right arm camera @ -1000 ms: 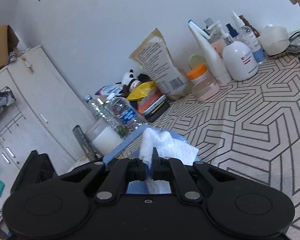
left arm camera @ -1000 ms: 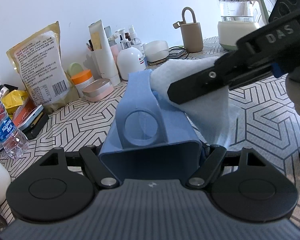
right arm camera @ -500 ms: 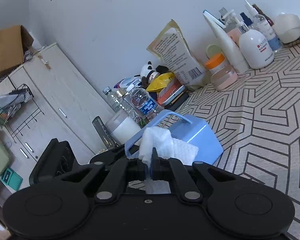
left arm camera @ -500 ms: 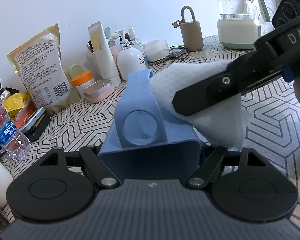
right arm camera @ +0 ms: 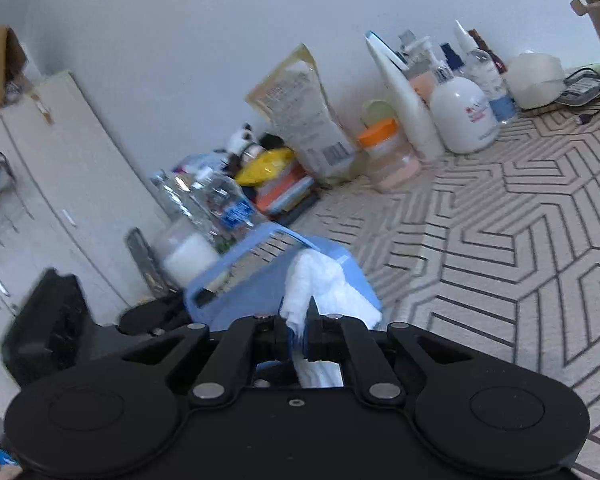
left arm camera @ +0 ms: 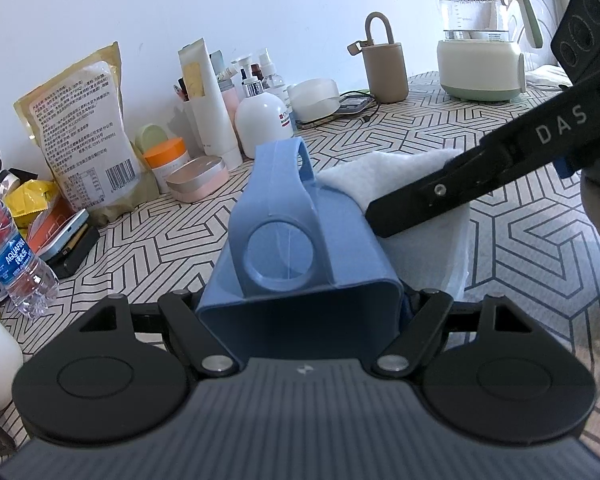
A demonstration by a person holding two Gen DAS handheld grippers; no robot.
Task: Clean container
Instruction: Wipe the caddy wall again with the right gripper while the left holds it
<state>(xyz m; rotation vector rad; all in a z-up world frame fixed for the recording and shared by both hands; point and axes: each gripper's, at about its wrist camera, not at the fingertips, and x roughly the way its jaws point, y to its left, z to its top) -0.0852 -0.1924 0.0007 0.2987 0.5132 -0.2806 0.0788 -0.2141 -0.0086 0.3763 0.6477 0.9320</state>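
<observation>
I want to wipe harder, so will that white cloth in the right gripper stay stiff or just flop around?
Probably floppy: the white cloth bunches and droops over the blue container. It looks light and thin, so pushing harder may just crumple it.

A white cloth is clamped between the closed jaws of the right gripper and pressed against the blue container above the patterned tabletop.
</observation>
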